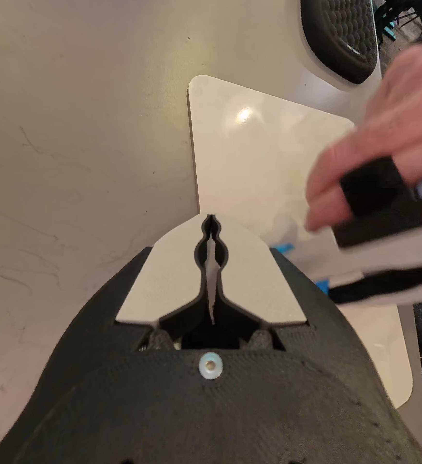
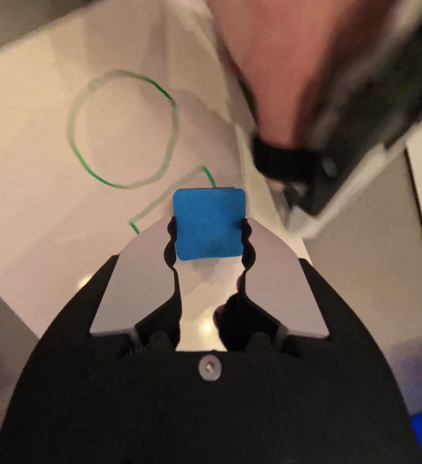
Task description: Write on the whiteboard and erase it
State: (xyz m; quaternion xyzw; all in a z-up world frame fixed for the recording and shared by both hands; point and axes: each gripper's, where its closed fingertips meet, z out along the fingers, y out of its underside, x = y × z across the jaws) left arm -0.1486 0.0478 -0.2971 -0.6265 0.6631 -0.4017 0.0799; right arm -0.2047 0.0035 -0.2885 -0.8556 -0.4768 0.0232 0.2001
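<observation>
Gripping a blue eraser between its two pads, the right gripper hovers over the whiteboard, the eraser's flat blue back facing the camera and both pads pressed on its side edges. Green marks lie ahead of it: a circle toward 11 o'clock from the eraser, well clear of it, and an angular line that runs from about 9 o'clock up to 12 o'clock, where it vanishes behind the eraser's top edge. So the nearest ink touches or passes under the eraser at 12 o'clock, and the bulk of it lies up and left; the wiping stroke should probably head toward 10 to 11 o'clock. Whether the eraser's face already rests on the board cannot be told.

In the left wrist view, the left gripper has its fingertips closed together, with nothing visible between them, and it sits over the board's left edge. The right hand shows blurred at 3 o'clock from it, low over the board. The right gripper is plainly the nearer one to the marks and the only one carrying the eraser; the left looks idle, well placed to steady the whiteboard if it slides
</observation>
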